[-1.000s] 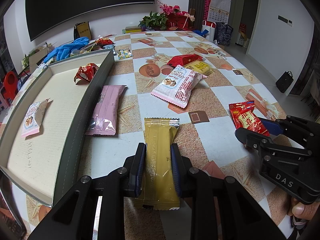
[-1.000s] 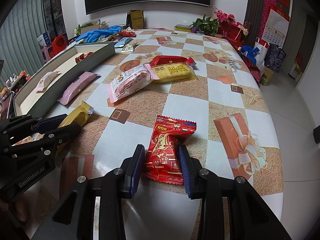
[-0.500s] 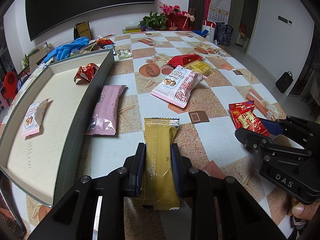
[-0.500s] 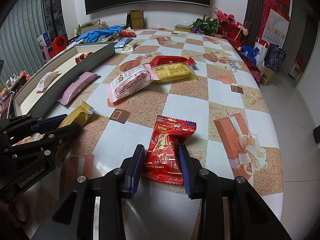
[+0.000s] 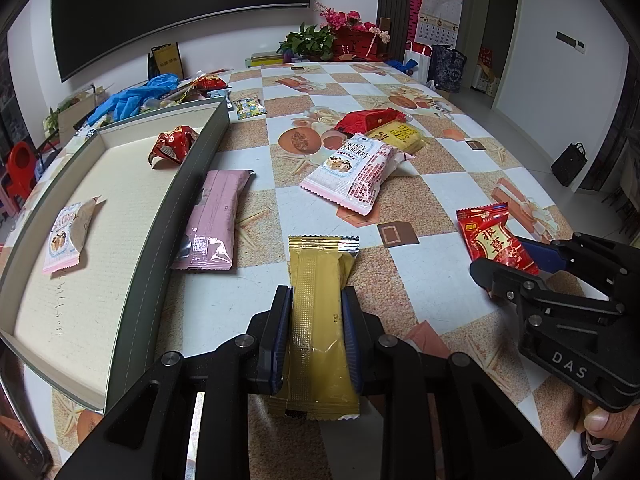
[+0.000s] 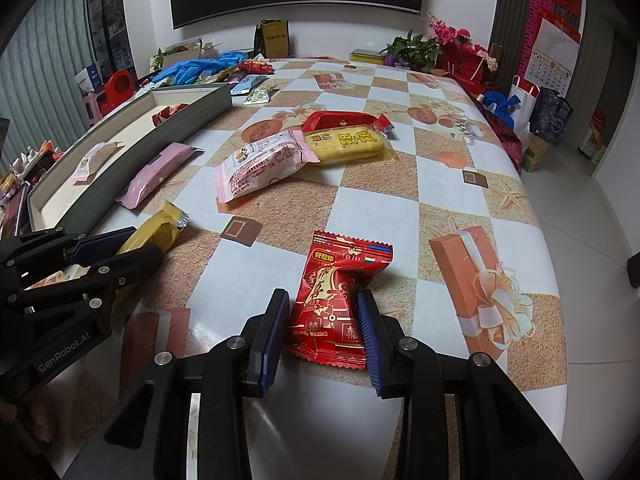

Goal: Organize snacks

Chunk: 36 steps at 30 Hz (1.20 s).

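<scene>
My left gripper is shut on a long gold snack bar that lies on the table; the bar also shows in the right wrist view. My right gripper is shut on a red candy packet, seen in the left wrist view too. A grey tray on the left holds a red wrapped snack and a small pink-white packet. A pink bar lies against the tray's outer wall.
A pink-white Crispy packet, a yellow packet and a red packet lie mid-table. Blue gloves and small wrappers sit at the far left end. The table's right edge drops to the floor.
</scene>
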Tool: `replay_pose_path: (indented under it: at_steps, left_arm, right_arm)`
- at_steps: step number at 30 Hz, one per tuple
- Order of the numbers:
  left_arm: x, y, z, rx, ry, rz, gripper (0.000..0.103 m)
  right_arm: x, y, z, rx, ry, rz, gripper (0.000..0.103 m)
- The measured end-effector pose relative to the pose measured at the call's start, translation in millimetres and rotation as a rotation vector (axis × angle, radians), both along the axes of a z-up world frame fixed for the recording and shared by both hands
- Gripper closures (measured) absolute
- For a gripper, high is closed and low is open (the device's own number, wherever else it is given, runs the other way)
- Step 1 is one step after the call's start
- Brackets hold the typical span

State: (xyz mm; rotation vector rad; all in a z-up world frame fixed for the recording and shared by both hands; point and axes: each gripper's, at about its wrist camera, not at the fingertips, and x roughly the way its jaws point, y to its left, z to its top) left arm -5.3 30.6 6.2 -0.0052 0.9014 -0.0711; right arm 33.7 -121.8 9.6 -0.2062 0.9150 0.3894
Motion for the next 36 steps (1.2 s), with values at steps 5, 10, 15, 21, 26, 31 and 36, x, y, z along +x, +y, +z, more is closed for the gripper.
replay_pose_path:
  at_steps: [5,10,15,21,26,31,36]
  left_arm:
    - [0.0,-0.1,0.0,0.001,0.000,0.000,0.075]
    - [0.0,-0.1,0.0,0.001,0.000,0.000,0.075]
    - [0.0,-0.3,0.0,0.001,0.000,0.000,0.075]
    - [0.5,1.9,0.5,0.022,0.008,0.001,0.076]
    - [-5.1,9.9,1.0,0.017,0.017,0.006,0.076]
    - [-6.8,10.8,0.2,0.014,0.012,0.011,0.076]
    - [-7.4,11.7,-0.1,0.003,0.006,0.009,0.076]
  right_arm:
    - [-0.1,1.3,2.3,0.004,-0.001,0.019,0.066]
    - [0.7,-5.1,5.9,0.023,0.000,-0.001,0.069]
    - [-0.9,-14.8,6.5,0.081,0.041,-0.033,0.069]
    - [-6.5,-10.2,21.0,0.104,0.023,-0.018,0.069]
    - [-7.2,-3.6,27.8,0.118,0.018,0.000,0.076]
    - [-11.1,-1.0,29.6,0.110,0.015,0.009,0.090]
    - [-8.8,-3.5,28.3,0.109,0.020,-0.008,0.090]
